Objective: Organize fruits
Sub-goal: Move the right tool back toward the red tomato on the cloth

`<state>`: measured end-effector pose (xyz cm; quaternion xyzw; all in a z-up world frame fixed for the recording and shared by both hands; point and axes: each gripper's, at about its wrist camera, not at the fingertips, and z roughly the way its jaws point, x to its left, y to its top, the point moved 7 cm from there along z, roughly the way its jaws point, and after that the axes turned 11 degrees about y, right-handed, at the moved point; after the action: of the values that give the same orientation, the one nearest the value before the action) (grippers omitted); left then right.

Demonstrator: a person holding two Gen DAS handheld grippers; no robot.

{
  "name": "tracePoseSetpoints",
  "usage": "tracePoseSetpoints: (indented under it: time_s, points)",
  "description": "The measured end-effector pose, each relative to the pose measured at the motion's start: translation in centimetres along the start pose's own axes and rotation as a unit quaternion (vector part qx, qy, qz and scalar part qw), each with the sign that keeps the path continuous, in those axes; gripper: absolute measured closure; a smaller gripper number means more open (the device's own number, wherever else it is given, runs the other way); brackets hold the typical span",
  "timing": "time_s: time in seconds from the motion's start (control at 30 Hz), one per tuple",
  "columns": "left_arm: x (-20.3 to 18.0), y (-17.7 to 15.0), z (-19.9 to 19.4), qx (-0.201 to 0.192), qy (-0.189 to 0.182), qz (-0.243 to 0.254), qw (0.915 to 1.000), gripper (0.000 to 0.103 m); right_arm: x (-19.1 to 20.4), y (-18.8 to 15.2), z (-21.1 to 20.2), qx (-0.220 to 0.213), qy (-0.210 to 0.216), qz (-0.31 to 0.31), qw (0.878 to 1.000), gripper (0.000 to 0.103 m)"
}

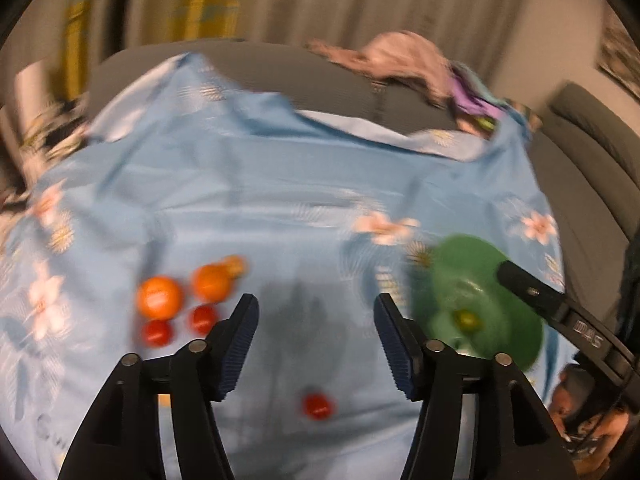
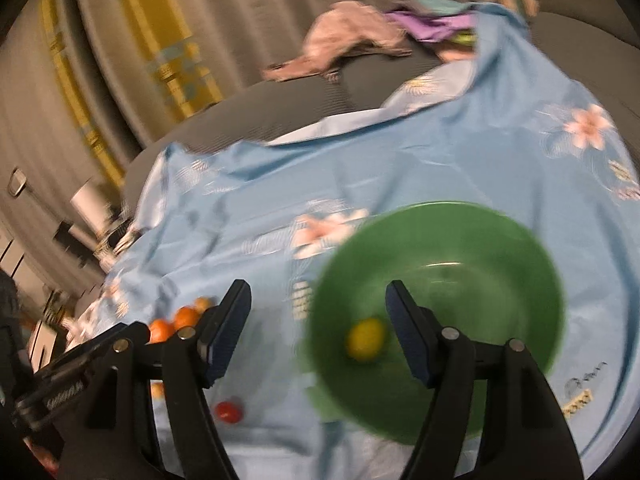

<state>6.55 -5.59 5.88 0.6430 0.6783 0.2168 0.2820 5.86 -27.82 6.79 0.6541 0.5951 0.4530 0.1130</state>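
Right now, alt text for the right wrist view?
An open, empty right gripper hovers over a green bowl holding one yellow fruit, on a blue flowered cloth. To the left lie oranges and a small red fruit; the image is blurred.

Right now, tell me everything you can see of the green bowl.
The green bowl is round, wide and shallow, plain glossy green, plastic or glazed by its look, though blur hides fine detail. It sits upright on the blue flowered cloth, apart from the loose orange and red fruits. One small yellow-green fruit lies inside, near its middle. Nothing else is seen touching it; the right gripper hangs open above its near edge.
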Motion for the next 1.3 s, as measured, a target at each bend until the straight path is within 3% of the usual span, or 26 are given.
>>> tracePoseSetpoints:
  time_s: [0.13,0.3,0.5,0.67,0.93,1.3]
  points:
    - [5.1,-1.5,0.1,0.013,0.042,-0.037,0.9983,0.038,3.7,-1.5,2.2,0.04,0.038,-0.033,0.998,0.03]
    - [8.2,-3.9,1.4,0.045,0.058,-0.061,0.9954,0.038,7.1,-4.5,5.6,0.104,0.05,-0.077,0.99,0.03]
    - [8.1,-5.6,3.3,0.065,0.052,-0.042,0.9957,0.038,7.8,-7.5,7.8,0.152,0.046,-0.087,0.983,0.03]
    - [7.2,-6.1,3.5,0.056,0.02,-0.03,0.9978,0.047,7.4,-9.4,8.4,0.173,0.054,-0.068,0.981,0.031]
    - [6.9,-7.0,4.7,0.074,0.027,-0.022,0.9967,0.065,7.7,-11.6,9.6,0.199,0.039,-0.085,0.976,0.056]
    - [7.0,-7.9,6.3,0.101,0.036,-0.027,0.9939,0.068,7.2,-12.7,10.2,0.219,0.019,-0.107,0.97,0.062]
